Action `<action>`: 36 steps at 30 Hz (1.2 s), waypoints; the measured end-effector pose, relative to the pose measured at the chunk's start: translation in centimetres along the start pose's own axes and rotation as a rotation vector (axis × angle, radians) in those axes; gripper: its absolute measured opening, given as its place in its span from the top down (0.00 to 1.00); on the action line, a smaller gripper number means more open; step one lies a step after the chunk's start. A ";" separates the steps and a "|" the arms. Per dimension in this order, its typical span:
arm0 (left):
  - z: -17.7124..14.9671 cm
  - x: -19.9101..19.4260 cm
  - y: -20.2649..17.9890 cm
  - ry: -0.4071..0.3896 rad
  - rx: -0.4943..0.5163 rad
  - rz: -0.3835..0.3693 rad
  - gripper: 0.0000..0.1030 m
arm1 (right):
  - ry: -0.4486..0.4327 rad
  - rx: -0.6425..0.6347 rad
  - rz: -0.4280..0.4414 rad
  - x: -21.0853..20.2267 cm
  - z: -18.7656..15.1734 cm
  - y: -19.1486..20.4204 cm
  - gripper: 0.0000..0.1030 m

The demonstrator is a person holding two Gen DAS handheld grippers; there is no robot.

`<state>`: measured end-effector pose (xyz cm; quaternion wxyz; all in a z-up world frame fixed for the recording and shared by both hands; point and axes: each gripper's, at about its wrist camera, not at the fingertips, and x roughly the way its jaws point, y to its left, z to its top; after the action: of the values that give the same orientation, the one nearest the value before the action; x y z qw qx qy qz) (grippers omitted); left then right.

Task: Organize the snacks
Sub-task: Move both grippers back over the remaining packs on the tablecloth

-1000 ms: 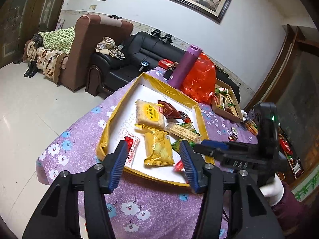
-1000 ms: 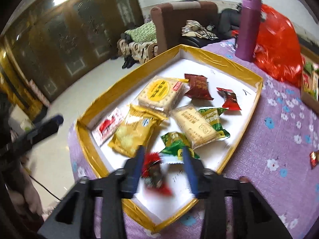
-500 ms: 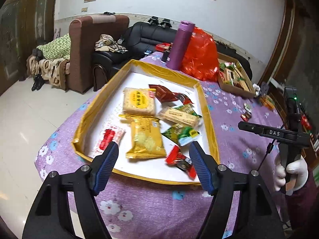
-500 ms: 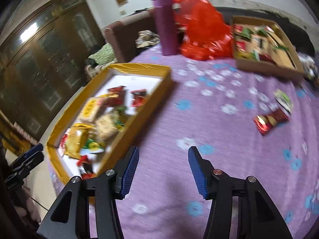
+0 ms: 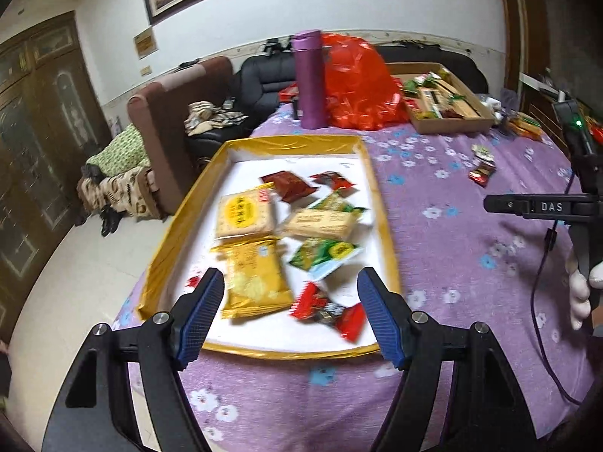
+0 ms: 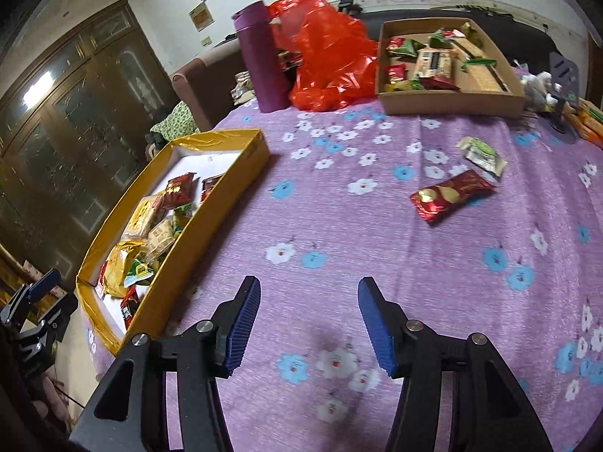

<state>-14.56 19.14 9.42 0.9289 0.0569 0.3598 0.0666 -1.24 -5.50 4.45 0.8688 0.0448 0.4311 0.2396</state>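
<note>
A gold-rimmed tray (image 5: 384, 218) with a white floor holds several snack packets, among them a yellow packet (image 5: 254, 282) and a red candy packet (image 5: 328, 310) near its front edge. My left gripper (image 5: 290, 316) is open and empty, hovering over the tray's near end. My right gripper (image 6: 307, 324) is open and empty above bare purple cloth, right of the tray (image 6: 222, 203). A red packet (image 6: 450, 196) and a pale green packet (image 6: 482, 154) lie loose on the cloth ahead to the right.
A purple flowered cloth (image 6: 339, 233) covers the table. A purple bottle (image 6: 262, 56), a red plastic bag (image 6: 328, 56) and a cardboard box of snacks (image 6: 448, 94) stand at the back. Sofas and an armchair are beyond the table's far edge.
My right gripper let the red candy packet drop in the tray, then swung right, away from the tray, over the cloth. The left gripper rose and opened wider.
</note>
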 end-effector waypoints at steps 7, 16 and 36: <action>0.7 0.1 -2.8 0.020 0.051 -0.035 0.29 | -0.023 0.034 -0.022 -1.7 -0.3 -2.6 0.45; 1.1 0.6 -6.0 0.042 0.114 -0.064 0.29 | -0.048 0.094 -0.061 -3.2 0.2 -6.6 0.44; 1.3 3.8 -8.9 0.121 0.129 -0.287 0.29 | -0.160 0.306 -0.186 -1.4 7.4 -16.3 0.44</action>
<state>-10.17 10.94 6.55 0.8999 0.0600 0.4231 -0.0868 9.89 -19.53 5.45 0.9018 0.1552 0.3942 0.0854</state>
